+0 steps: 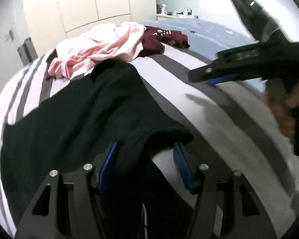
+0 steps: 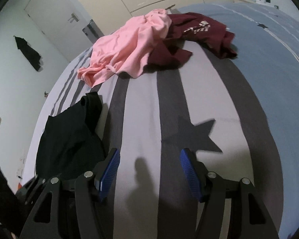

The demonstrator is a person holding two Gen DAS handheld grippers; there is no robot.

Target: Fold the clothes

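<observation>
A dark green-black garment [image 1: 73,109] lies spread on the striped bed; it also shows at the left of the right wrist view [image 2: 69,135]. My left gripper [image 1: 145,149] is open, its blue pads [image 1: 109,163] on either side of the garment's near edge, not closed on it. My right gripper [image 2: 149,157] is open and empty above bare bedcover right of the garment; it also shows in the left wrist view [image 1: 209,75], held in the air. A crumpled pink garment [image 2: 129,45] and a maroon garment [image 2: 201,33] lie piled at the far end.
The bedcover [image 2: 141,109] is pale with grey stripes and a grey star [image 2: 191,135], blue on the right. Cream wardrobe doors [image 1: 93,2] stand behind the bed. A door [image 2: 55,16] and a dark item on the wall [image 2: 28,51] are at the left.
</observation>
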